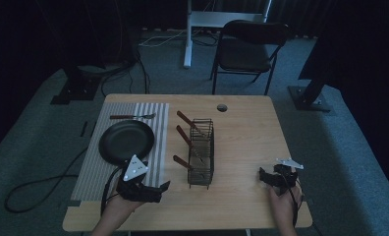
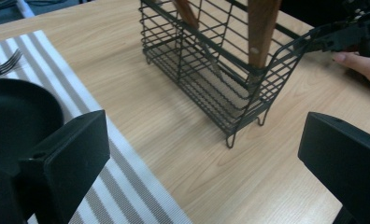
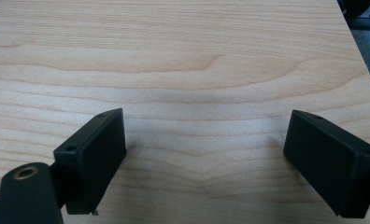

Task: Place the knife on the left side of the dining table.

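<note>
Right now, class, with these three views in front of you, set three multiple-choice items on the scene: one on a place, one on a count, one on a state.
1. The fork lies: A on the striped mat beyond the pan; B in the wire rack; C on the chair.
2. Wooden handles rising from the rack: A one; B three; C five.
3. The left gripper is: A shut on a handle; B open; C shut, holding nothing.

A: fork beyond the pan.
B: three show.
B: jaws stand apart.

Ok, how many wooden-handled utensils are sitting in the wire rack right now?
3, all leaning left out of the wire rack: far handle, middle handle, near handle. More could be hidden inside the rack.
</note>
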The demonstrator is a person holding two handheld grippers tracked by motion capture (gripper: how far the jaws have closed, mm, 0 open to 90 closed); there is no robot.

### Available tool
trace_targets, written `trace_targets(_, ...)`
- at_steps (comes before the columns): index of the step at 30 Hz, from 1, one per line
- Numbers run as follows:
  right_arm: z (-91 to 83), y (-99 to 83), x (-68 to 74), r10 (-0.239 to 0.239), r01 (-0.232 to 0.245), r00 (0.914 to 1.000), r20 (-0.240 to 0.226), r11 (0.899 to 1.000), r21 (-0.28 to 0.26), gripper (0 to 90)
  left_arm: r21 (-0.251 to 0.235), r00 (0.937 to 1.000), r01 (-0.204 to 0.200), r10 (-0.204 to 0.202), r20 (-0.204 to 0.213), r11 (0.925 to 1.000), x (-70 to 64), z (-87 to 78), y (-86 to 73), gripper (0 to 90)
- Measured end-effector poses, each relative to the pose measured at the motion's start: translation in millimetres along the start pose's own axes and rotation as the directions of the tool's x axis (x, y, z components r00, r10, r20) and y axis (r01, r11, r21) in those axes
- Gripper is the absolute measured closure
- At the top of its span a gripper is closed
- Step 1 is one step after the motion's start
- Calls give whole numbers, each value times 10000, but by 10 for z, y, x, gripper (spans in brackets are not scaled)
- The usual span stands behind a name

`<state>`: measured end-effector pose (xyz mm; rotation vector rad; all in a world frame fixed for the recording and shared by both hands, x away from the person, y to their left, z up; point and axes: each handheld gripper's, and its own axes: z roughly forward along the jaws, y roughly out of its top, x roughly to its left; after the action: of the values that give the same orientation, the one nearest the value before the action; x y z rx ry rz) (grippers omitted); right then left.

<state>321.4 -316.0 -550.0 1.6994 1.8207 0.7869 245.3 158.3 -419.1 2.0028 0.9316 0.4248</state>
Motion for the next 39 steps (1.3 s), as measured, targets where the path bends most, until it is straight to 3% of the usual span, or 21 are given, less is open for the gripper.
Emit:
trace_targets(22, 0, 0, -1, -4, 4, 10000, -1, 10000, 7, 120, -215, 9994, 87, -80, 329, 9997, -155, 204, 261, 29)
trace_targets(27, 0, 0, -1, -7, 7, 10000, -2, 10000, 6, 120, -276, 9994, 339, -336, 115, 9990, -163, 250, 314, 59)
trace_targets(31, 0, 0, -1, -8, 8, 10000, -2, 10000, 4, 120, -415, 9979, 618, -608, 241, 9972, -163, 268, 359, 61)
trace_targets(34, 0, 0, -1, -11, 11, 10000, 1, 10000, 4, 120, -597, 9966, 786, -769, 312, 9951, -172, 270, 377, 151)
trace_targets(36, 0, 0, -1, -5, 5, 10000, -1, 10000, 6, 120, -653, 9956, 890, -869, 341, 9939, -179, 281, 396, 153)
trace_targets(39, 0, 0, -1, -6, 6, 10000, -1, 10000, 5, 120, -755, 9935, 1104, -1079, 374, 9910, -176, 299, 418, 258)
